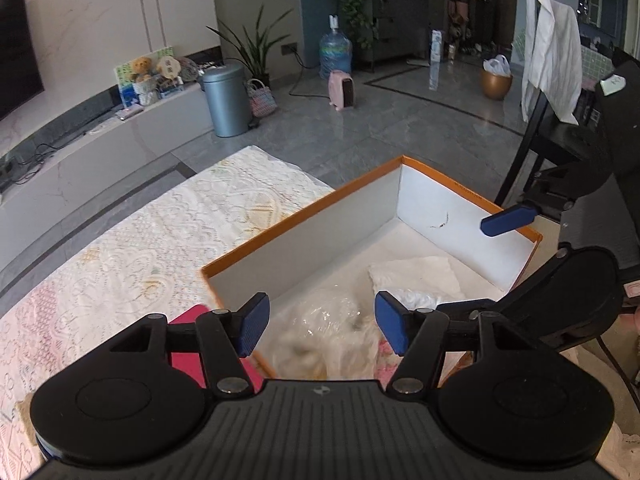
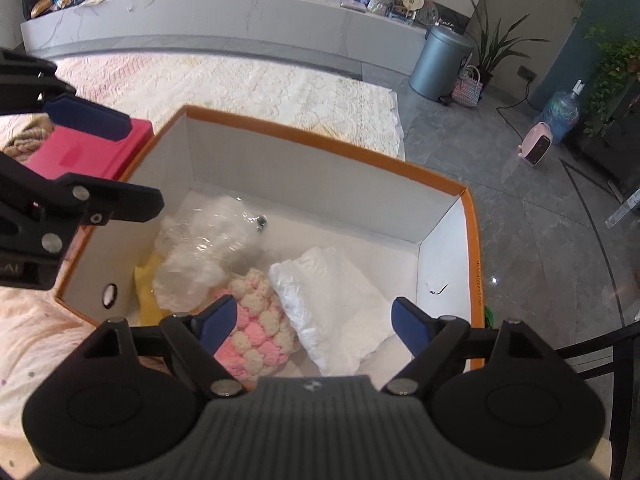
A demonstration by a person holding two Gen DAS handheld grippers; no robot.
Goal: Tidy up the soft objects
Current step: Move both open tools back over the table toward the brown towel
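**Soft Things in the Orange Box**

On the left, a pink box (image 2: 86, 148) sits on the lace-covered worktop (image 2: 240, 88), just beside the orange-rimmed box (image 2: 320, 146). Our left tongs (image 1: 316, 330) hang over the near end of that big box, spread wide and holding nothing.

Inside, going left to right, we see a yellow cloth (image 2: 146, 296), then a fluffy white thing in clear plastic wrap (image 2: 204, 248). We think the wrap is slippery and crinkly, so we would pinch a bunched fold. Next comes the pink and white knit piece (image 2: 256, 320). It looks light and squishy, and its bumps should grip well. Then the white folded cloth (image 2: 332, 300), floppy, so we would grab a thick edge.

Our right tongs (image 2: 312, 326) hover above these, wide apart and empty.
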